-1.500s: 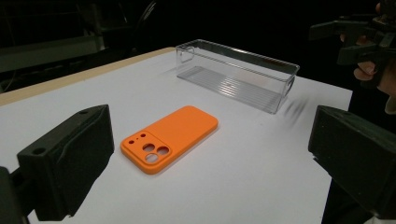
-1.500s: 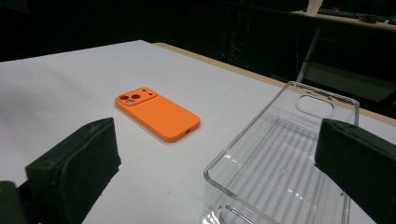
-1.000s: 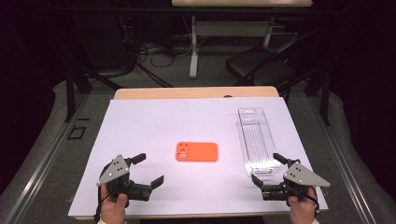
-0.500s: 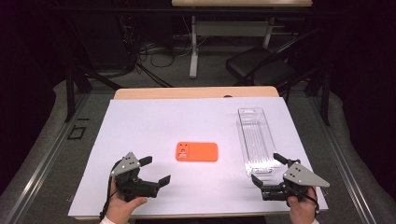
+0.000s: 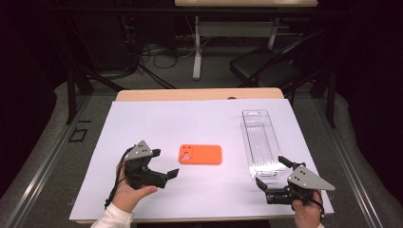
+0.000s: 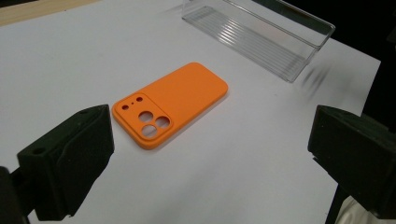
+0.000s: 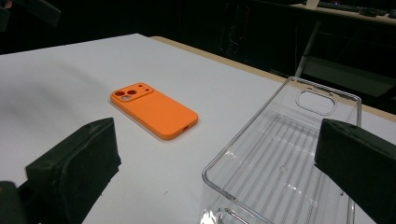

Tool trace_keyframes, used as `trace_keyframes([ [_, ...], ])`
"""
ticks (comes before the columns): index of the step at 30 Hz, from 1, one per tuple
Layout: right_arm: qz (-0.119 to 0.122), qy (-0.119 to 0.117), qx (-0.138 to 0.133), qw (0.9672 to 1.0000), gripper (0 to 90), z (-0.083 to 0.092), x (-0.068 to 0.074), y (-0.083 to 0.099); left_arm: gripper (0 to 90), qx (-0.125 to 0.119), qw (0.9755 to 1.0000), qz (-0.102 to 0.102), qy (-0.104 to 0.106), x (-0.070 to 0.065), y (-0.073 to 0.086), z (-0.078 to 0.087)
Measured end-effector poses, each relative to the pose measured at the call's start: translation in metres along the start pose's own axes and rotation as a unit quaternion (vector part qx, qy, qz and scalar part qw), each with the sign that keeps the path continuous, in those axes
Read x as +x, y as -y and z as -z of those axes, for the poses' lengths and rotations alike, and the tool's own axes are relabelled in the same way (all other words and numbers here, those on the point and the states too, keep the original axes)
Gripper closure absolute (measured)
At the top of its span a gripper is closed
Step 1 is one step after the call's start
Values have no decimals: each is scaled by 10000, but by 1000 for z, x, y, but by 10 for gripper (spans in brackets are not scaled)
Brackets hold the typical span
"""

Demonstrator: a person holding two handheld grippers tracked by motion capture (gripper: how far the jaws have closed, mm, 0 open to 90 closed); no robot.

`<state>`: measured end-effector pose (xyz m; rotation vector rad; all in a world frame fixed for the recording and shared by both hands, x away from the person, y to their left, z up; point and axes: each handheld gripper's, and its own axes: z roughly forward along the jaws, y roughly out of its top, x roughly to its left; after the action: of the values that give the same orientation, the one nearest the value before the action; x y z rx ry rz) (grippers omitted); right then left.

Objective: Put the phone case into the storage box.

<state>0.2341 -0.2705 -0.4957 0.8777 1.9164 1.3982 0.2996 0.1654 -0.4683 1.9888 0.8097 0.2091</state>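
Note:
An orange phone case (image 5: 200, 154) lies flat, camera holes up, in the middle of the white sheet. To its right stands an empty clear plastic tray (image 5: 260, 137), long side running away from me. My left gripper (image 5: 165, 164) is open just left of the case, which shows beyond and between the jaws in the left gripper view (image 6: 170, 105). My right gripper (image 5: 270, 171) is open at the tray's near end. In the right gripper view the tray (image 7: 285, 154) sits between the jaws, and the case (image 7: 153, 110) lies farther left.
The white sheet (image 5: 190, 118) covers most of a wooden table, whose bare edge (image 5: 199, 94) shows at the back. Behind the table are a dark chair (image 5: 266, 69), desk legs and cables on the floor.
My left gripper has moved right and a little forward, closing in on the orange case. The right gripper, the case and the tray have not moved.

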Motion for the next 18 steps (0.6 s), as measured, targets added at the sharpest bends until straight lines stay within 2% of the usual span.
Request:
trace_keyframes([
  [2,-20,-1,9,10000,0,-1,0,0,5,55,10000,-11,12,1,-4,-1],
  [4,-15,-8,64,10000,0,-2,-1,1,5,132,9998,-108,-51,3,-14,-5],
  [8,-31,-20,54,10000,0,-2,-2,2,5,246,9996,-128,-53,4,-24,-9],
  [14,-37,-31,35,10000,0,-2,-2,2,5,456,9987,-197,-148,5,-33,-14],
  [18,-50,-37,51,10000,0,-2,-2,2,5,556,9981,-238,-126,7,-38,-16],
])
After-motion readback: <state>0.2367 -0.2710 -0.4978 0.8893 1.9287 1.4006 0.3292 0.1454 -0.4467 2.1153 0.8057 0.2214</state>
